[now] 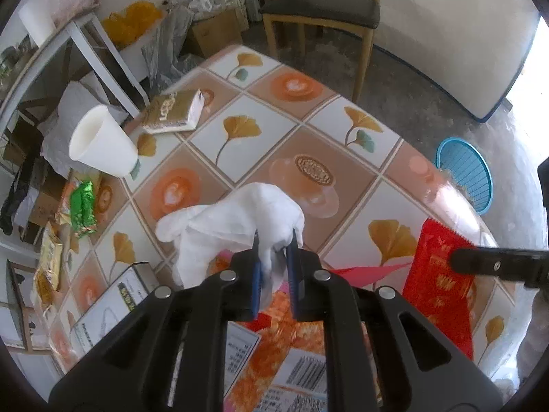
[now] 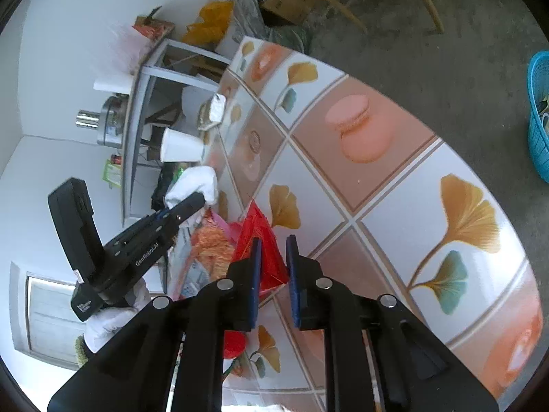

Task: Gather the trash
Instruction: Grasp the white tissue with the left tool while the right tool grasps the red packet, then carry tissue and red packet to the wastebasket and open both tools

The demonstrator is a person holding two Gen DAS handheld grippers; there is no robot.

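My left gripper [image 1: 274,243] is shut on a crumpled white tissue [image 1: 236,219] and holds it above the patterned table [image 1: 281,137]; it also shows in the right wrist view [image 2: 197,199] with the tissue [image 2: 192,182]. My right gripper [image 2: 272,243] is shut on a red packet [image 2: 260,237], which shows in the left wrist view [image 1: 439,281] with the right gripper's finger [image 1: 480,261] against it. A blue basket [image 1: 466,175] stands on the floor beyond the table's right edge.
On the table lie a tipped white cup [image 1: 103,144], a gold box [image 1: 175,111], a green wrapper [image 1: 82,206], gold wrappers [image 1: 49,264], and printed boxes and an orange packet [image 1: 274,350] below the left gripper. A chair [image 1: 322,13] stands behind the table.
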